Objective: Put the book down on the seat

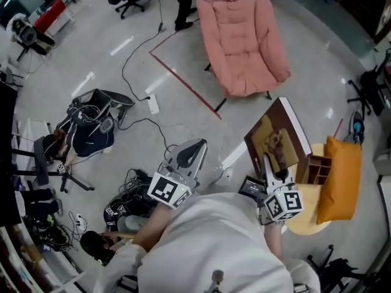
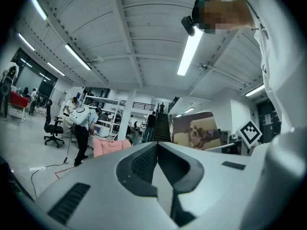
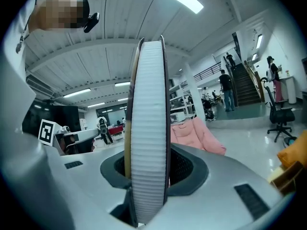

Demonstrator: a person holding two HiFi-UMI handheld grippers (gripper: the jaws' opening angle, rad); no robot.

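The book [image 1: 278, 140], brown-covered with a dog picture, stands up on edge in my right gripper [image 1: 273, 171], whose jaws are shut on its lower part. In the right gripper view the book's white page edge [image 3: 148, 104] fills the middle, clamped between the jaws of the right gripper [image 3: 147, 169]. The seat, a pink cushioned chair [image 1: 244, 41], stands on the floor ahead of the book and is also visible as the pink chair [image 3: 196, 133]. My left gripper [image 1: 194, 146] hovers at the left, shut and holding nothing; its jaws meet in the left gripper view [image 2: 157, 147].
An orange cushion [image 1: 339, 176] and a wooden organizer [image 1: 317, 168] sit on a round yellow table [image 1: 305, 215] at the right. Bags and cables [image 1: 91, 127] lie on the floor at the left. A red tape line [image 1: 183, 81] runs past the chair. A person [image 1: 180, 5] stands near it.
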